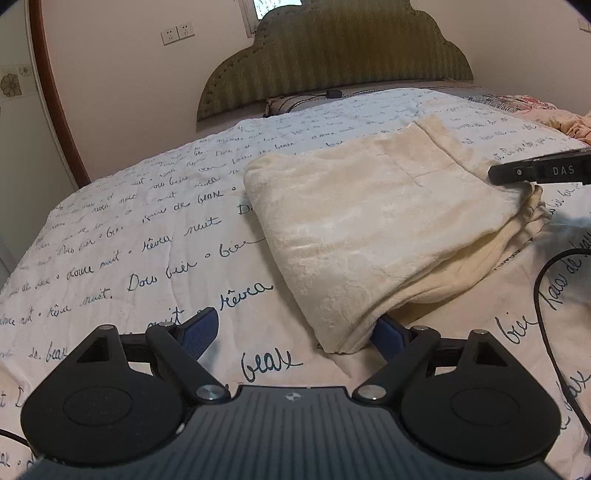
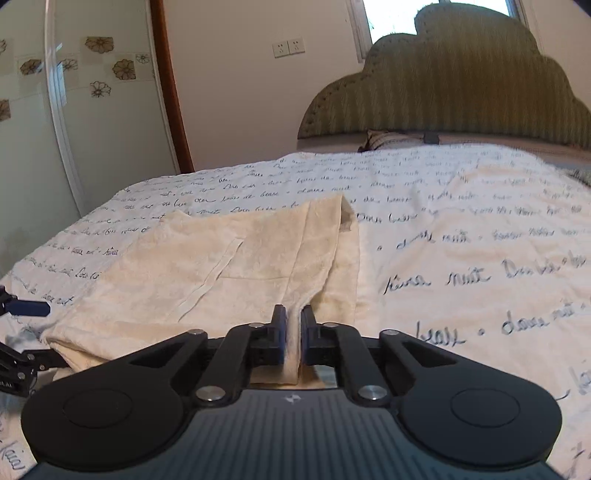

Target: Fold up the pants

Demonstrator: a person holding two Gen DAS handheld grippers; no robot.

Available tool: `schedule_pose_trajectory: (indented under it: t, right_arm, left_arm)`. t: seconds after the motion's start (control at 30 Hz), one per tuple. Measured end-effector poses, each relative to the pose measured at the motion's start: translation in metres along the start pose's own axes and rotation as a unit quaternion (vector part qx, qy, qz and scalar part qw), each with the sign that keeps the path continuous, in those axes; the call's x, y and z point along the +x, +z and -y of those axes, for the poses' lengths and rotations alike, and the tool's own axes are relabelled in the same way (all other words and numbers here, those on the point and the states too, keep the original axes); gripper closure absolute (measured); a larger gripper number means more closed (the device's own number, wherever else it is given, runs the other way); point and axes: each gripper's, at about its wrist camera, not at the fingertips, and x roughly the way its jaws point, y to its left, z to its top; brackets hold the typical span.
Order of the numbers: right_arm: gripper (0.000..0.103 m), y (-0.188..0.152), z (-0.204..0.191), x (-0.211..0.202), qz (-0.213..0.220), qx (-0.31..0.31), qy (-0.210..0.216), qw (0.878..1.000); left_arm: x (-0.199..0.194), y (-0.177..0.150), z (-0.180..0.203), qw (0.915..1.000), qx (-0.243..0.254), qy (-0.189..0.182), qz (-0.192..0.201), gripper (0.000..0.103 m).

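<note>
The cream, plush pants [image 1: 369, 221] lie folded in layers on the bed, one edge pinched upright, apparently at the waistband end.

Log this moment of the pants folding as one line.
left gripper: open, at corner | right gripper: shut on pants | bedspread: under pants

script-print bedspread [image 1: 147, 229], padded green headboard [image 1: 332, 55], wall sockets [image 1: 178, 33], black cable [image 1: 541, 295].

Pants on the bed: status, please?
Right hand-held gripper shut on pants. Left hand-held gripper open at near corner, one finger under it. Nothing in the way.
</note>
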Motion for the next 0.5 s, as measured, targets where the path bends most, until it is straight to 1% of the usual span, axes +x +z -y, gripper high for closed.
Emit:
schedule_pose_trajectory:
  t: [0.03, 0.1, 0.17, 0.23, 0.27, 0.3, 0.4, 0.47, 0.5]
  right_arm:
    - [0.097, 0.001, -0.004, -0.002, 0.001, -0.016, -0.009, 1.0]
    - [0.097, -0.003, -0.012, 0.001, -0.017, -0.055, -0.037, 0.998]
    - [0.096, -0.01, -0.011, 0.014, -0.04, -0.057, -0.039, 0.997]
    - [0.095, -0.007, -0.006, 0.014, -0.044, -0.044, -0.032, 0.998]
    - [0.092, -0.004, -0.003, 0.011, -0.047, -0.037, -0.027, 0.998]
    - [0.09, 0.001, 0.001, 0.007, -0.044, -0.028, -0.024, 0.998]
    - [0.089, 0.018, 0.011, -0.01, -0.012, -0.02, -0.023, 0.999]
    - [0.089, 0.032, 0.013, -0.01, 0.001, -0.038, -0.022, 0.999]
    - [0.089, 0.039, 0.012, -0.005, 0.001, -0.05, -0.02, 0.999]
  left_arm:
    - [0.001, 0.0, 0.002, 0.9999, 0.011, 0.003, -0.001, 0.017]
    - [0.006, -0.001, 0.004, 0.9997, 0.018, 0.001, -0.013, 0.016]
    - [0.012, -0.005, -0.001, 0.9995, 0.0, -0.012, -0.028, 0.017]
    - [0.008, -0.004, -0.008, 0.9992, -0.01, -0.025, -0.031, 0.017]
    - [0.004, -0.003, -0.011, 0.999, -0.012, -0.031, -0.031, 0.017]
    - [0.0, -0.002, -0.015, 0.9987, -0.013, -0.037, -0.031, 0.016]
    - [-0.014, 0.004, -0.026, 0.9979, -0.02, -0.058, -0.019, 0.017]
    - [-0.023, 0.015, -0.033, 0.9977, -0.023, -0.064, 0.0, 0.015]
    - [-0.026, 0.022, -0.035, 0.9972, -0.029, -0.067, 0.012, 0.016]
